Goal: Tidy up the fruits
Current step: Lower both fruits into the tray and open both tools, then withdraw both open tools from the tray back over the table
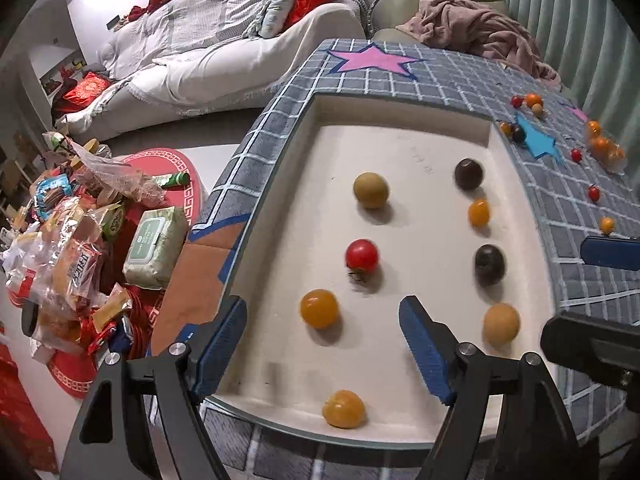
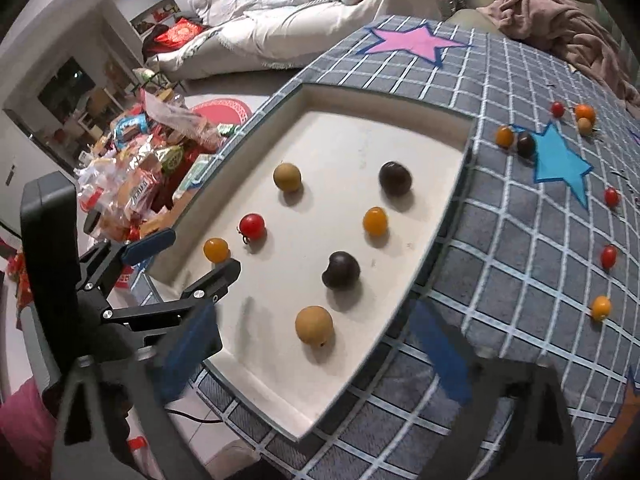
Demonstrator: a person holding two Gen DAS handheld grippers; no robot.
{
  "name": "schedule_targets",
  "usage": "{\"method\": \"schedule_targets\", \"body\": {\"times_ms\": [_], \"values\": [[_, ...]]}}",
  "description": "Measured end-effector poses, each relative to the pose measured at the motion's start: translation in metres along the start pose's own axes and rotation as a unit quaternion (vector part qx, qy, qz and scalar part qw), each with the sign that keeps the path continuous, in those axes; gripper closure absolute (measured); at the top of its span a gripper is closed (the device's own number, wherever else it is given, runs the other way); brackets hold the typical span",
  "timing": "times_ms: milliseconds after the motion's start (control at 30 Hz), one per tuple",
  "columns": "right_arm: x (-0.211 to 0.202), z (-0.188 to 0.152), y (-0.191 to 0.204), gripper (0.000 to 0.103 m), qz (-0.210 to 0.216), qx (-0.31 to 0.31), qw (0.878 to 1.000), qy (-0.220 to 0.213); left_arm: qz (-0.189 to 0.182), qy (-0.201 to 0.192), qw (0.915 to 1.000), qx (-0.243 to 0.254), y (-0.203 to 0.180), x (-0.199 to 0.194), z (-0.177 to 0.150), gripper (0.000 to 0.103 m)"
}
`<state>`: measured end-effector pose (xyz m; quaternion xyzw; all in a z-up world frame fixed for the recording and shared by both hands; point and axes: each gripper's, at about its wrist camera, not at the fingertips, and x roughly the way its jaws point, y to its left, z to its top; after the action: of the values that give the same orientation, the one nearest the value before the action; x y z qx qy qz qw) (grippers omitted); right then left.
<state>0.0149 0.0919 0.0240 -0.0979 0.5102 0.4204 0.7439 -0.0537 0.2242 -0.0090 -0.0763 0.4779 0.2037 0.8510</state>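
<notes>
A white tray (image 1: 400, 148) (image 2: 344, 140) sits on the checked tablecloth and holds several small fruits in two rows. My left gripper (image 1: 324, 346) (image 2: 184, 260) is open over the tray's near left part. An orange tomato (image 1: 319, 308) (image 2: 216, 250) and a yellow one (image 1: 344, 409) lie between its blue pads, untouched. A red tomato (image 1: 362, 255) (image 2: 252, 225) lies just ahead. My right gripper (image 2: 316, 354) is open wide above the tray's near edge, and a tan round fruit (image 2: 314, 325) (image 1: 501, 323) rests free between its fingers. Dark fruits (image 2: 341, 270) lie beyond.
Loose tomatoes and small fruits (image 2: 609, 257) (image 1: 534, 100) are scattered on the cloth (image 2: 520, 240) right of the tray. A heap of snack packets (image 1: 76, 248) lies on a low red table at the left. A sofa (image 1: 224, 52) and a pink blanket (image 1: 480, 28) are behind.
</notes>
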Motion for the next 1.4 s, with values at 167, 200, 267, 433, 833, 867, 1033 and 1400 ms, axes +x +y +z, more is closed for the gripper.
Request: {"method": "schedule_targets", "body": {"times_ms": [167,200,267,433,833,867,1033,1400], "values": [[-0.028,-0.008,-0.021,0.0,-0.01,0.014,1.0,-0.021,-0.016,-0.007,0.9998,0.011,-0.017,-0.017,0.007,0.023],[-0.033,-0.009,-0.026,0.0,-0.013,0.019,0.999,-0.024,-0.021,-0.01,0.9996,0.015,-0.022,-0.022,0.009,0.023],[-0.048,-0.012,-0.043,0.0,-0.019,0.033,0.999,-0.032,-0.032,-0.017,0.9991,0.021,-0.031,-0.031,0.013,0.023],[-0.088,-0.014,-0.086,0.0,-0.049,0.066,0.995,-0.061,-0.06,-0.031,0.997,0.037,-0.06,-0.054,0.023,0.023],[-0.137,-0.043,-0.171,0.0,-0.086,0.145,0.981,-0.097,-0.083,-0.022,0.9927,0.084,-0.15,-0.068,0.032,0.023],[-0.137,-0.045,-0.175,0.0,-0.087,0.148,0.98,-0.096,-0.088,-0.018,0.9923,0.086,-0.156,-0.067,0.032,0.023],[-0.147,-0.055,-0.203,0.0,-0.095,0.17,0.975,-0.102,-0.09,-0.015,0.9908,0.1,-0.184,-0.067,0.033,0.023],[-0.141,-0.044,-0.24,0.0,-0.144,0.17,0.97,-0.099,-0.083,-0.016,0.9912,0.102,-0.233,-0.044,0.042,0.023]]}}
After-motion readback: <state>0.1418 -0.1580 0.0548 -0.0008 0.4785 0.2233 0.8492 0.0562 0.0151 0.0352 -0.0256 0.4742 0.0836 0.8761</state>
